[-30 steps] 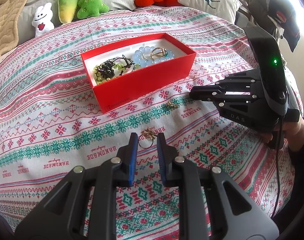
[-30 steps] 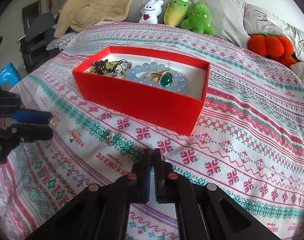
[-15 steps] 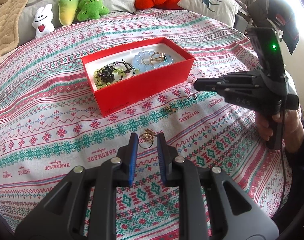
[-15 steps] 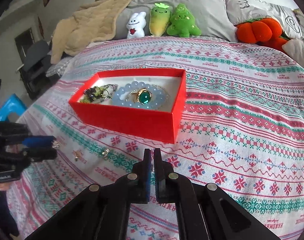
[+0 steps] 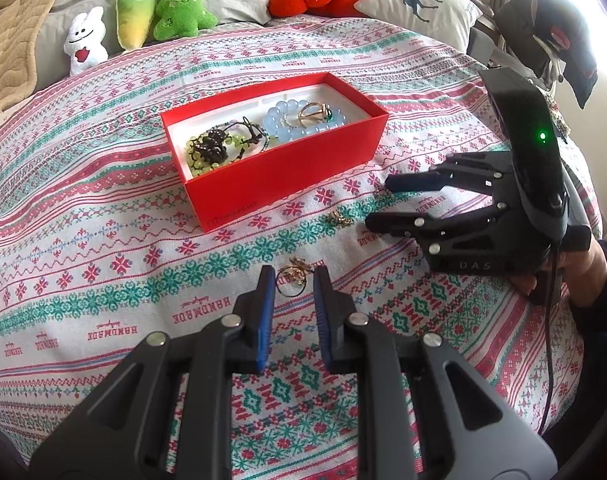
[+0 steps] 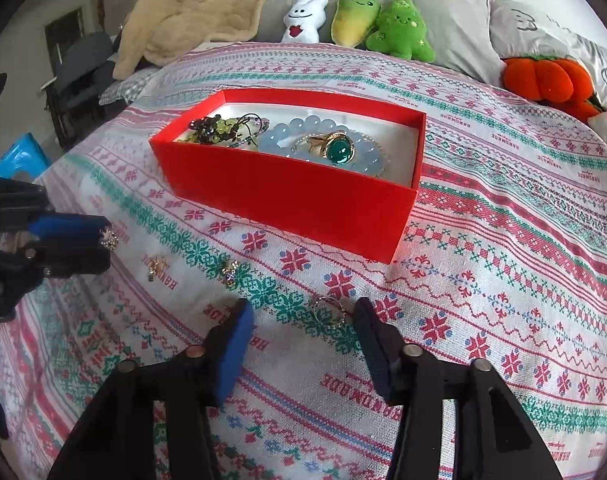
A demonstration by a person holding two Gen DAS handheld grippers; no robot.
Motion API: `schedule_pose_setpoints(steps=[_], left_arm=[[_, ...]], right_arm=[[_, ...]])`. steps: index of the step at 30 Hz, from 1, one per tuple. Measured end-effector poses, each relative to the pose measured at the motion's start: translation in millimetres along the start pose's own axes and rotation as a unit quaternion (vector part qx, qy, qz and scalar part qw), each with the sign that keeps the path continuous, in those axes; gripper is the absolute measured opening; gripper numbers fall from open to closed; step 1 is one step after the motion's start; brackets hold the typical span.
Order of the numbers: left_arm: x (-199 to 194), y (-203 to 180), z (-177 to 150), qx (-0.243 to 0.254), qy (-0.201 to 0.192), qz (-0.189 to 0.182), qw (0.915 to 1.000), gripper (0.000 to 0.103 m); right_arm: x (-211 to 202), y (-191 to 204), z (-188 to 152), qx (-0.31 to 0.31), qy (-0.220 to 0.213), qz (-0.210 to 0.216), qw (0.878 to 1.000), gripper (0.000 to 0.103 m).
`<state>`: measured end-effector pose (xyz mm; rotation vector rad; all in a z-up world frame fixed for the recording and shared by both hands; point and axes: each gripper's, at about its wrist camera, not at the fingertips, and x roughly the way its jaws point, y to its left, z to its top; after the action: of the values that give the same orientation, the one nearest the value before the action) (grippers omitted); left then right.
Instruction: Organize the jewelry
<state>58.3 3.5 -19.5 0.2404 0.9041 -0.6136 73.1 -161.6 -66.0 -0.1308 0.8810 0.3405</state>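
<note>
A red box (image 5: pixel 283 176) (image 6: pixel 287 196) sits on the patterned bedspread. It holds a pale blue bead bracelet (image 6: pixel 303 126), a gold ring with a green stone (image 6: pixel 337 150) and a dark-and-green bead bracelet (image 5: pixel 211 150). My left gripper (image 5: pixel 292 278) (image 6: pixel 103 242) is shut on a gold ring (image 5: pixel 290 281) whose sparkly top (image 6: pixel 109 238) sticks out at the tips. My right gripper (image 6: pixel 303 314) (image 5: pixel 377 206) hangs low over the bedspread, its jaws opening. A thin silver ring (image 6: pixel 329 312) lies between them, untouched by either pad.
Two small gold earrings (image 6: pixel 155 266) (image 6: pixel 229 272) lie on the bedspread between the grippers. Plush toys (image 6: pixel 355 20), an orange pumpkin cushion (image 6: pixel 547 78) and pillows line the bed's far side. A beige blanket (image 6: pixel 207 12) is at the back left.
The right gripper's jaws went from shut to open, and it now sits low over the silver ring in front of the box. The left gripper has kept still.
</note>
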Motion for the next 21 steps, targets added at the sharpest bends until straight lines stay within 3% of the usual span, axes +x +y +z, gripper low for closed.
schedule_pose_setpoints(steps=[3,6,13,14,15,21], left_arm=[[0.0,-0.5,0.1,0.001,0.000,0.000,1.0000,0.021],[0.5,-1.3,-0.9,0.003,0.001,-0.001,1.0000,0.021],[0.4,-1.8,-0.4,0.001,-0.001,-0.001,1.0000,0.021],[-0.2,-1.5,-0.3,0.001,-0.002,-0.001,1.0000,0.021],[-0.6,-1.4,-0.2,0.001,-0.002,-0.001,1.0000,0.021],[-3.3,-0.2,0.5,0.000,-0.006,-0.004,1.0000,0.021]], right_arm=[[1.1,-3.6,0.6,0.007,0.002,0.003,1.000,0.020],[1.0,-3.8,0.8,0.006,0.003,-0.003,1.000,0.017],[-3.0,0.0,1.2,-0.006,-0.003,-0.010,1.000,0.016],[-3.7,0.6,1.4,-0.007,-0.005,-0.012,1.000,0.008],[-4.7,0.9,1.3,-0.008,-0.006,-0.013,1.000,0.007],[-6.5,-1.9,0.9,0.000,-0.006,-0.008,1.000,0.007]])
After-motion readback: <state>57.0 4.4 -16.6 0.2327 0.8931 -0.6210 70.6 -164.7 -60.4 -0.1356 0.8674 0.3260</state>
